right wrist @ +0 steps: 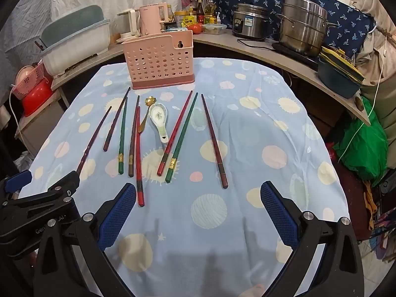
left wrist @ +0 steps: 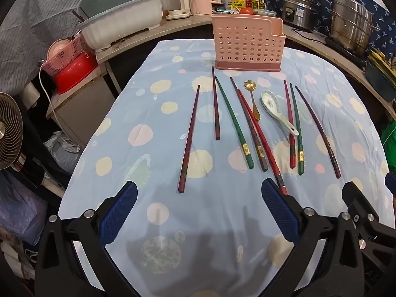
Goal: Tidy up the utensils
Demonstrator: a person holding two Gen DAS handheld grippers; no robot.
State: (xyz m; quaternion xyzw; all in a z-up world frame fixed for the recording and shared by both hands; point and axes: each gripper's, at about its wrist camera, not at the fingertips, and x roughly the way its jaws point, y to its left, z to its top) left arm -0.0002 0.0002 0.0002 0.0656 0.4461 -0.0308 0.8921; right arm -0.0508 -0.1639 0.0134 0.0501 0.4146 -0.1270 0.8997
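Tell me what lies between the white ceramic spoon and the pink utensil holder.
Only the flower-shaped bowl of the gold spoon sits near that stretch, just left of the white ceramic spoon; otherwise bare tablecloth up to the pink utensil holder. The right wrist view shows it best.

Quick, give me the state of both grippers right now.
Left gripper: open, holding nothing, above the tablecloth.
Right gripper: open, holding nothing; chopsticks and spoons lie ahead untouched.

Black angular plastic frames on both tongs, left tongs (left wrist: pixel 199 199) and right tongs (right wrist: pixel 198 199), tipped with blue cross-hatched pads (left wrist: pixel 118 212), studded with round silver screws, partial white lettering on the left frame, seen at the right wrist view's left.
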